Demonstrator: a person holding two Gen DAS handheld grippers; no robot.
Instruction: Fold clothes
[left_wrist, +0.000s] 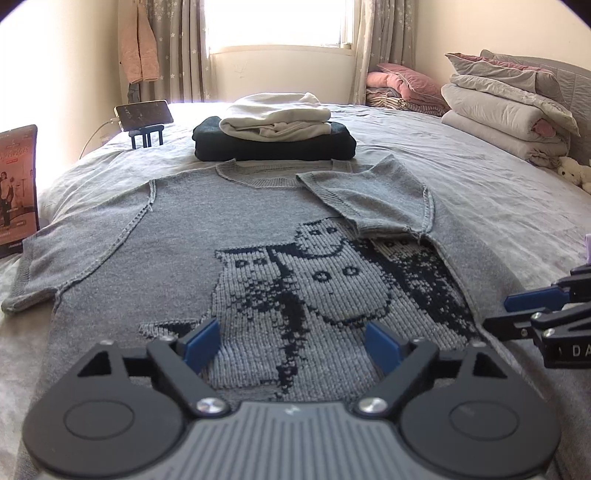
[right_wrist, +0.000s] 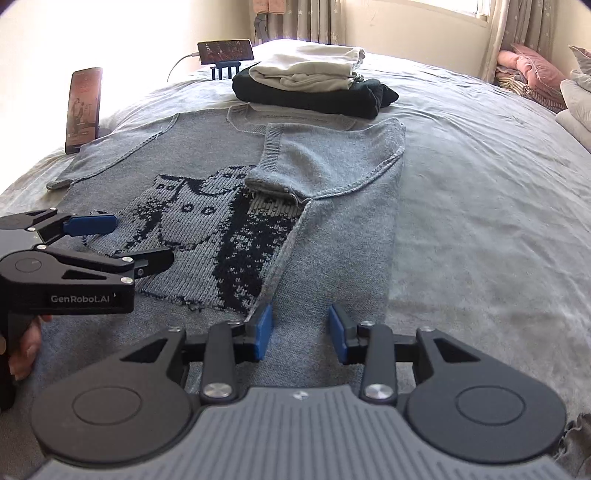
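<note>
A grey knitted sweater (left_wrist: 177, 236) with a dark-blue cat pattern lies flat on the bed; it also shows in the right wrist view (right_wrist: 207, 155). Its right side and right sleeve (right_wrist: 325, 162) are folded over onto the body; the left sleeve (left_wrist: 40, 266) lies spread out. My left gripper (left_wrist: 291, 341) is open, low over the sweater's hem, holding nothing; it also shows in the right wrist view (right_wrist: 133, 240). My right gripper (right_wrist: 300, 332) is open and empty, over the folded right edge near the hem; it also shows in the left wrist view (left_wrist: 517, 310).
A stack of folded clothes, cream (left_wrist: 275, 116) on dark (left_wrist: 273, 146), sits beyond the collar. A phone on a stand (left_wrist: 144, 114) and a tablet (left_wrist: 16, 188) stand at the left. Folded bedding (left_wrist: 506, 99) is piled at the right. Grey bed sheet (right_wrist: 480, 192) spreads to the right.
</note>
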